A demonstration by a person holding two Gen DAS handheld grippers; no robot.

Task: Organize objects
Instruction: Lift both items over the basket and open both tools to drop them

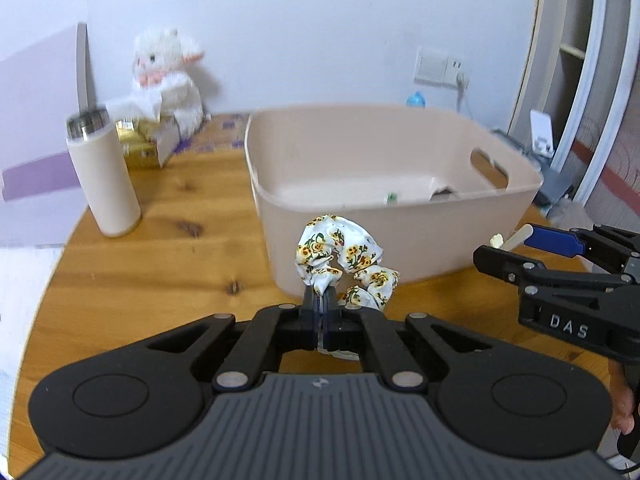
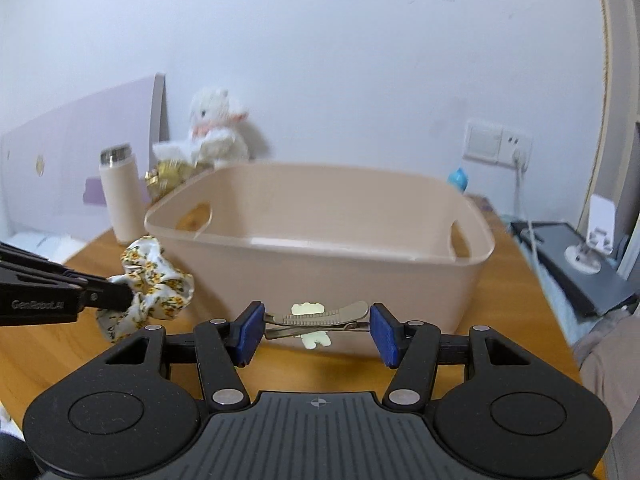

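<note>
— Wooden tabletop (image 1: 160, 264) underneath; what's held?
— Left claw (image 1: 320, 300) pinches the soft, light scrunchie (image 1: 340, 256) by one fold. Right claw (image 2: 316, 328) clamps the stiff, slippery hair clip (image 2: 320, 314) endwise.
— And ahead?
— Just beyond both: the beige bin (image 2: 320, 264).

Wooden table (image 1: 160, 272) carries bin (image 1: 400, 240), tumbler (image 1: 106, 184), plush (image 1: 168, 80).
</note>
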